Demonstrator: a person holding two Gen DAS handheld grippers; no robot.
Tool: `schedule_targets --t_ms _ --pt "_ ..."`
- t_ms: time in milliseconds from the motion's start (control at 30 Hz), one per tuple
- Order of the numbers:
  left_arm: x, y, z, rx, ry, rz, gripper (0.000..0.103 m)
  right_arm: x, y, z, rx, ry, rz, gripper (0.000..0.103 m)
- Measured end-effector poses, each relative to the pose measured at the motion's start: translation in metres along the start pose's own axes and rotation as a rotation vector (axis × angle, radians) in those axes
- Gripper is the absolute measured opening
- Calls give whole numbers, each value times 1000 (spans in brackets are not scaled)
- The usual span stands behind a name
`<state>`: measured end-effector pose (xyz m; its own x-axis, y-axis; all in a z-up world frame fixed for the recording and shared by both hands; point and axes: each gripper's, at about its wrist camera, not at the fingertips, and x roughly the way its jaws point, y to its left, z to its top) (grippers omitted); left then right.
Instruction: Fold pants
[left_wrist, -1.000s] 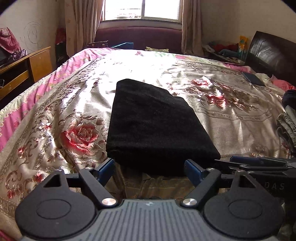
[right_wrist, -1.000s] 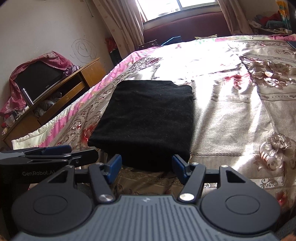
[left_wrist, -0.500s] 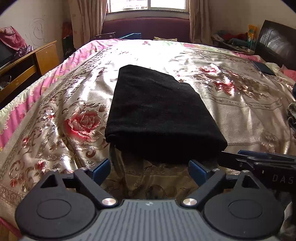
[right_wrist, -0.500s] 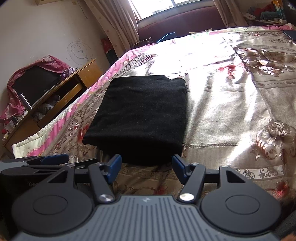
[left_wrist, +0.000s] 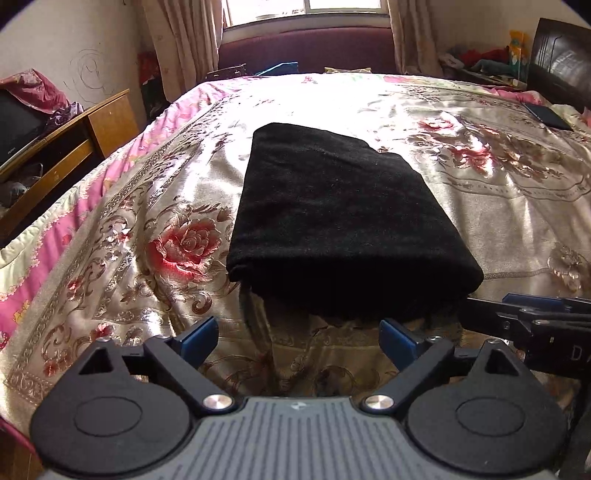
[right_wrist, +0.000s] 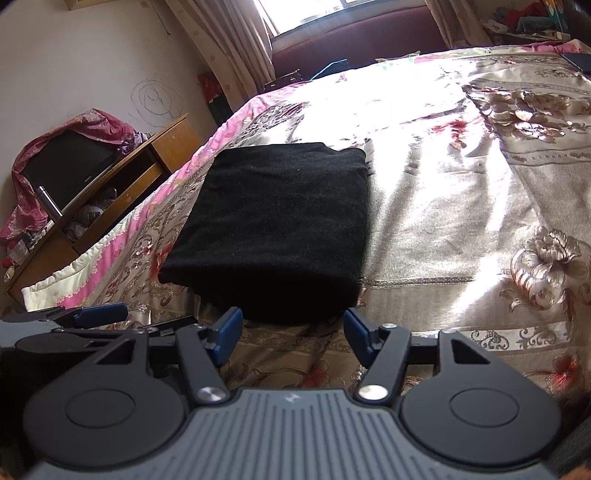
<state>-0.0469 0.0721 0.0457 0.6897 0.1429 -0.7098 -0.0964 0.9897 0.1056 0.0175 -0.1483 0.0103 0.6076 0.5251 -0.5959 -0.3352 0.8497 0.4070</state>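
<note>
**Grippers are both off the pants, so what could still mess this up?**

Left gripper (left_wrist: 298, 334) has its jaws spread wide with nothing between them, sitting just short of the near edge of the pants (left_wrist: 343, 221). Right gripper (right_wrist: 293, 334) is the same deal: wide apart, empty, parked just in front of that same near edge, a bit toward its right corner. Neither one is touching the fabric as far as I can see.

The pants are a compact black rectangle lying flat on the bed (left_wrist: 147, 229), on the floral bedspread, closer to the side with the wooden cabinet (right_wrist: 110, 177) than to the far side. My guess is the fold is pretty much done.

Things that could go sideways from here, in my opinion:

- The near edge looks thick and rounded, like several layers stacked. If either gripper nudges forward, a blue fingertip (left_wrist: 201, 338) could catch the bottom layer and drag the stack open.
- That bedspread looks shiny and slick, so a bump would probably slide the whole bundle rather than just dent it.
- The far edge of the pants has a small step in it from the left view, so the layers may not line up perfectly. Trying to fix that with a pinch risks lifting only the top layer.
</note>
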Motion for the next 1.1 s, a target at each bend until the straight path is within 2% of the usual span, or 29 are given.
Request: schedule_targets --t_ms 433,1100 --pt "4 7 -2 -47 -1 -19 103 9 -6 -3 23 33 -6 62" --pt "9 9 -3 -66 13 -41 103 21 -6 -6 31 77 2 62"
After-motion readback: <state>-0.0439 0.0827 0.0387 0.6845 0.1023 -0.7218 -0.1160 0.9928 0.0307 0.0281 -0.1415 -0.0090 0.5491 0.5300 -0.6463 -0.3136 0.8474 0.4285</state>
